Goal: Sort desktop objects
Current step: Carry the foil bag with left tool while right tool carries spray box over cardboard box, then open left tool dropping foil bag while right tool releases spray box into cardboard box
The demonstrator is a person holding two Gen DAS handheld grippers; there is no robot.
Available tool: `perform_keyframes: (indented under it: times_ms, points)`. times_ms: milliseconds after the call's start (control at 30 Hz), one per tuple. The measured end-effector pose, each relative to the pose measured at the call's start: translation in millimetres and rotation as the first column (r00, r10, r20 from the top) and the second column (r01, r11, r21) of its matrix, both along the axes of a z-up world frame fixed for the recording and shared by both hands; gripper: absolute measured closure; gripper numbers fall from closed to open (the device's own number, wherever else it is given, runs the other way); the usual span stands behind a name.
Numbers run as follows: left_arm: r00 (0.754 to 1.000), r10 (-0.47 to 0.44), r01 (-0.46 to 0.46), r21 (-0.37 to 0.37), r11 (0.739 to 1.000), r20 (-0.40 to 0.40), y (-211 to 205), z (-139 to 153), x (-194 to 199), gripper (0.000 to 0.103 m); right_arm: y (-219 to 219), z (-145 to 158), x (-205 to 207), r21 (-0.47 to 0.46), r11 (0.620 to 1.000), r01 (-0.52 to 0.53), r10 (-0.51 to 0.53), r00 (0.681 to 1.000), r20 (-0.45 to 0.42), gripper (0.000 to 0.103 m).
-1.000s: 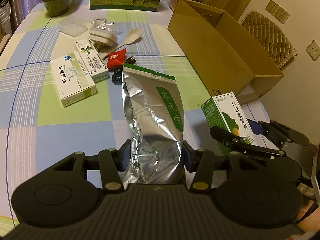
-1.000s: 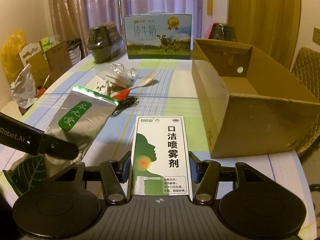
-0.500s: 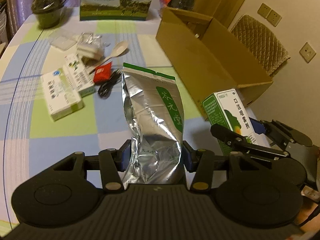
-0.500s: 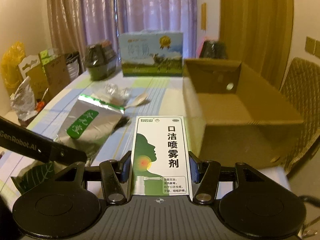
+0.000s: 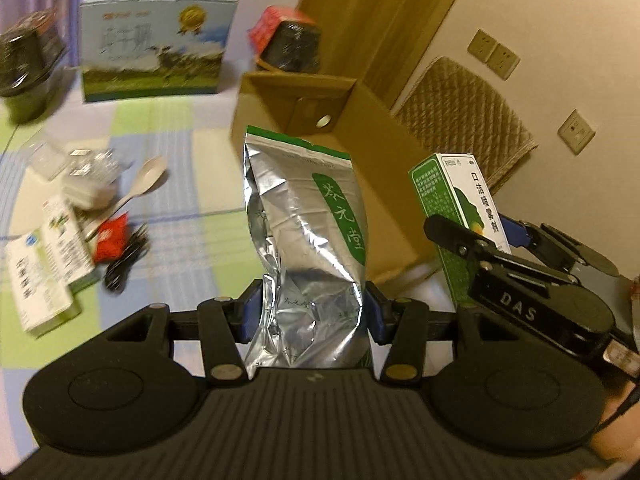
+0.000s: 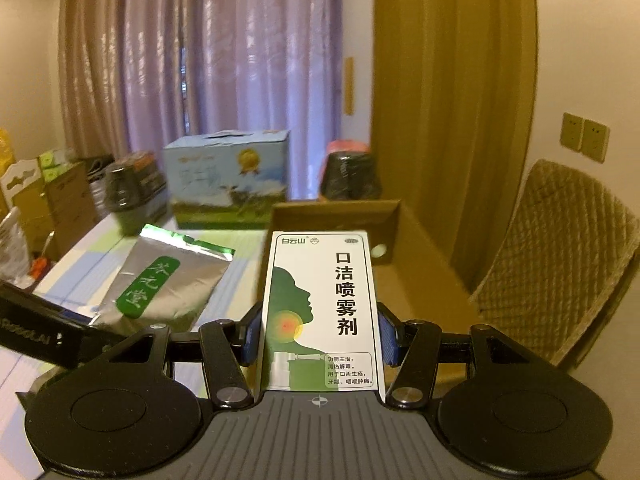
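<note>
Two items are held aloft, one per gripper. Left gripper (image 5: 310, 314): jaws clamped on the lower part of one silver foil pouch (image 5: 308, 232), carried upright, with the open cardboard box (image 5: 360, 120) at 12 to 1 o'clock behind it. Right gripper (image 6: 318, 340): jaws pressed on both long edges of one green-and-white spray carton (image 6: 320, 308), carried upright at the near rim of the cardboard box (image 6: 400, 280). Step judged in hand: delivery into the box. Each item is best carried clear over the near wall before release, one gripper at a time, so that collision is avoided. Left on the checked tablecloth (image 5: 192, 200), at 9 to 10 o'clock: two medicine boxes (image 5: 44, 264), one pale spoon (image 5: 140, 188), one red sachet (image 5: 110, 236), one black cable (image 5: 126, 260); the clear packaging is too blurred to be counted.
</note>
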State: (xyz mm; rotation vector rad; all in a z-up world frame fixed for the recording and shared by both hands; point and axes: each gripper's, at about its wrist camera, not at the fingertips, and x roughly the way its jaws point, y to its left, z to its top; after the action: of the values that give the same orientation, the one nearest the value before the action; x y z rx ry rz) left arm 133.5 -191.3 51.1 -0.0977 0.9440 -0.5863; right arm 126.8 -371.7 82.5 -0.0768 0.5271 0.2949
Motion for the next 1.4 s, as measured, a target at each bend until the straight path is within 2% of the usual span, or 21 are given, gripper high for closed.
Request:
perform_keyframes:
  times_ms: [133,467,833,933,967,1167,1400]
  points:
    - [1.000,-0.005,0.005,-0.019,1.000,-0.006,-24.1,5.5,14.7,0.058,-16.3,7.6,24.2,-0.017,1.000,0.006,-0.006,1.000,0.004,0.050]
    - [0.999,0.028,-0.029,-0.053,0.998,-0.025,-77.6,9.0,53.5,0.058,-55.5,5.9,82.2,0.013,0.999,0.034,-0.033,0.996,-0.083,0.050]
    - [0.997,0.073,-0.075,-0.046,0.996,-0.037,-111.7,-7.0,85.3,0.057,-62.6,-7.1,114.1,0.020,0.999,0.043,-0.040,0.993,-0.113,0.050]
    - [0.995,0.085,-0.087,-0.046,0.995,-0.043,-114.5,-15.8,89.2,0.056,-64.7,-12.4,117.6,0.024,0.998,0.050,-0.047,0.991,-0.122,0.050]
    - [0.995,0.090,-0.091,-0.045,0.995,-0.040,-114.8,-18.1,90.8,0.052,-65.6,-14.1,118.5,0.023,0.998,0.052,-0.049,0.991,-0.125,0.050]
    - [0.994,0.112,-0.112,-0.021,0.993,0.003,-102.9,-19.3,89.3,0.052,-71.4,-21.0,120.2,0.023,0.998,0.064,-0.060,0.989,-0.137,0.050]
    - [0.992,0.124,-0.123,-0.016,0.992,0.006,-86.1,-20.3,80.6,0.052,-67.0,-23.3,116.1,0.030,0.998,0.056,-0.051,0.987,-0.151,0.050]
